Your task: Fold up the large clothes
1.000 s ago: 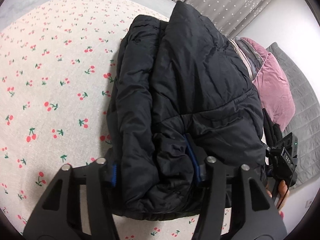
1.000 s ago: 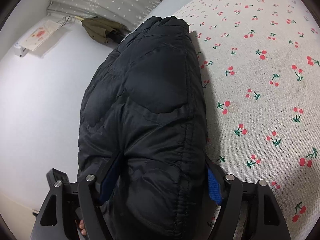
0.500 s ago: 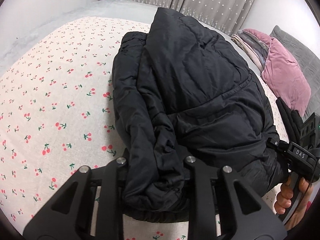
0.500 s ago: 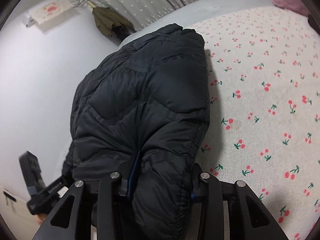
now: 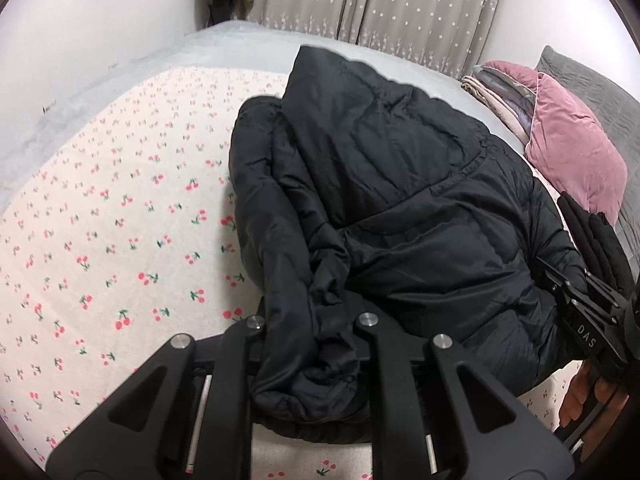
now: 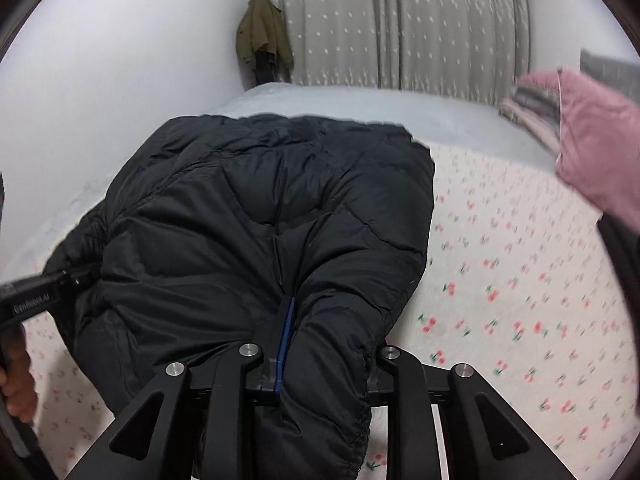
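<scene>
Cherry-print bedsheet (image 5: 120, 220) is spreading out beneath us, starred curtains (image 5: 400, 4) hanging behind and a pink pillow (image 5: 572, 152) sitting off at the side. We're working a black puffer jacket (image 5: 380, 200), which is lying part-folded across the middle of the bed.

Our left gripper (image 5: 312, 332) is biting into a bunched roll of jacket at its near edge; its jaws have just been closing, and the padded fabric is filling the gap between them. Our right gripper (image 6: 320, 360) is doing the same on the other near end, jaws just closing too, a thick hem wedged between them with one blue pad (image 6: 286, 336) showing against the cloth.

What's worrying us: this shell is looking slick and puffy, so it could be sliding out of either pinch as we're carrying it over, particularly if we've only caught the outer layer. If one side is lifting faster than the other, the fold could be skewing. Trapped air could be springing the bundle open again.

The jacket itself is looking glossy, quilted and bulky, with one side already lapped over the body and a hood or collar end pointing toward the curtains.
</scene>
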Tool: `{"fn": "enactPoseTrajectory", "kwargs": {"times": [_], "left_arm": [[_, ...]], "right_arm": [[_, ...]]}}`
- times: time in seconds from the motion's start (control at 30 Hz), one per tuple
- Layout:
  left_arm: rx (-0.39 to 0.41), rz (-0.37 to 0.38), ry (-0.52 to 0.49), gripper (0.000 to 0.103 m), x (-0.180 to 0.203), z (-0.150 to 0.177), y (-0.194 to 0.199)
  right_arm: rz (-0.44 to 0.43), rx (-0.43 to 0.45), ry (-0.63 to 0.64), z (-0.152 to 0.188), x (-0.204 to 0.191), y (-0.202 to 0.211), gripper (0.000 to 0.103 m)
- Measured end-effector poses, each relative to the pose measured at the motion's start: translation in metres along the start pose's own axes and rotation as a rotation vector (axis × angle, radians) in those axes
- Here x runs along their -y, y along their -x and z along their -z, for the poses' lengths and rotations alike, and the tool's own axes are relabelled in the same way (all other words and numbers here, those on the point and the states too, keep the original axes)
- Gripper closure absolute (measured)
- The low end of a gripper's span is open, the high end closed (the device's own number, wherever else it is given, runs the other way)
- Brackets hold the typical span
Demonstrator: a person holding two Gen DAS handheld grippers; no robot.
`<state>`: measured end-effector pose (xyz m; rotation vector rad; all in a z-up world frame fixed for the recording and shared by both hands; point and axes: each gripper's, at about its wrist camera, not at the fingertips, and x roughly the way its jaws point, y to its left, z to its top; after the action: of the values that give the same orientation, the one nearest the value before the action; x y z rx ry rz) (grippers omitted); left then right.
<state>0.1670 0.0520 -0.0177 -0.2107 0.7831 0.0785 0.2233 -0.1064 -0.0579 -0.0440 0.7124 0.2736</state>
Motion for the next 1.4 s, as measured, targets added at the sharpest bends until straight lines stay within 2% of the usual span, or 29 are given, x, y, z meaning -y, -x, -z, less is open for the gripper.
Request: {"fn": "enactPoseTrajectory", "kwargs": {"times": [0.27,0.5,0.73,0.83,0.9,0.97,1.03,1.1,1.2,1.3,1.4], "left_arm": [[0.025,0.041,-0.004,0.089,-0.001,-0.005,0.008],[0.091,0.109,0.013,0.089,-0.014,-0.014,0.032],[0.099,0.143,-0.021,0.089,-0.013,-0.017,0.036],[0.098,0.155,0.004,0.09,-0.03,-0.028,0.034],[0.089,0.161,0.031,0.09,-0.042,-0.038,0.032],[0.104,0.182,0.099,0.09,-0.069,-0.055,0.037],[0.166,0.206,0.175,0.09,-0.11,-0.075,0.053],[0.218,0.18,0.193,0.09,-0.143,-0.094,0.07],[0.31,0.068,0.182,0.09,-0.208,-0.139,0.109],[0.422,-0.052,0.153,0.09,-0.272,-0.168,0.159],[0.492,-0.153,0.093,0.089,-0.33,-0.17,0.197]], "right_arm": [[0.055,0.047,0.057,0.006,-0.008,0.012,0.085],[0.165,0.201,0.164,0.008,-0.033,0.056,0.087],[0.151,0.151,0.096,0.01,-0.02,0.056,0.088],[0.165,0.136,0.079,0.002,-0.023,0.05,0.088],[0.178,0.147,0.106,-0.008,-0.039,0.052,0.088],[0.173,0.174,0.16,-0.033,-0.064,0.054,0.089],[0.157,0.222,0.217,-0.06,-0.094,0.059,0.089],[0.131,0.275,0.27,-0.089,-0.132,0.064,0.09],[0.078,0.35,0.321,-0.125,-0.191,0.067,0.09],[-0.04,0.418,0.311,-0.166,-0.27,0.061,0.09],[-0.18,0.469,0.24,-0.176,-0.328,0.059,0.09]]}}
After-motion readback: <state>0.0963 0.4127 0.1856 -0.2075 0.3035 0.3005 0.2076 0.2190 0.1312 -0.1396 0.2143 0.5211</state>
